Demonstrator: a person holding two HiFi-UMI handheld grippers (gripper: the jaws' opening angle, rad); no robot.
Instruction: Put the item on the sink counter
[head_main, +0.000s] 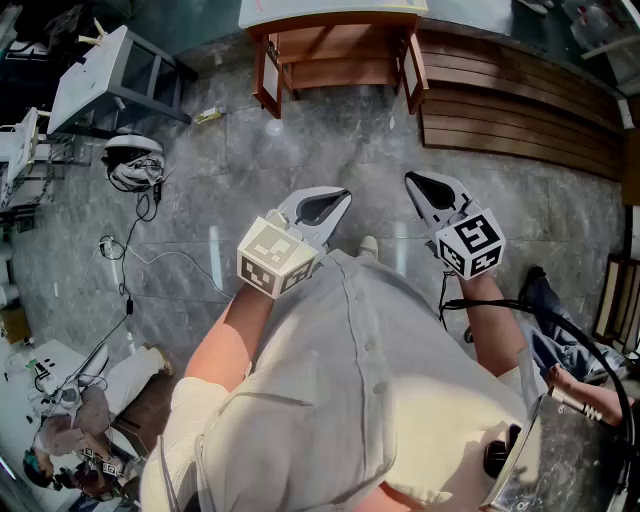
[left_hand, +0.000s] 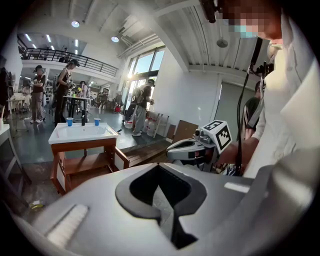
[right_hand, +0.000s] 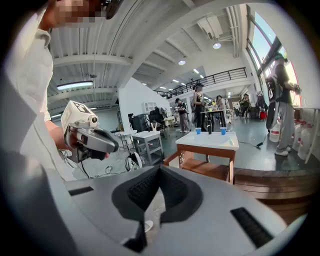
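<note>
Head view: both grippers are held out ahead of a pale shirt, side by side near frame centre, well apart from the sink.

- Left gripper, centre-left: jaws clenched tip to tip with nothing between them. Its own view shows the same, the dark pads meeting at the front.
- Right gripper, centre-right: jaws also pressed together and empty, which its own view confirms.
- Each gripper shows in the other's view: the right one at mid-right, the left one at mid-left.

The sink counter sits at the top centre of the head view, a white top on a wooden stand. In the gripper views it lies at left and at centre-right. Two blue cups stand at its back edge, with a dark upright piece between them. I cannot tell which thing is the task's item; neither gripper carries one.

Grey tiled floor. A plank platform is at upper right, and cables trail at left. People stand in the background hall.
</note>
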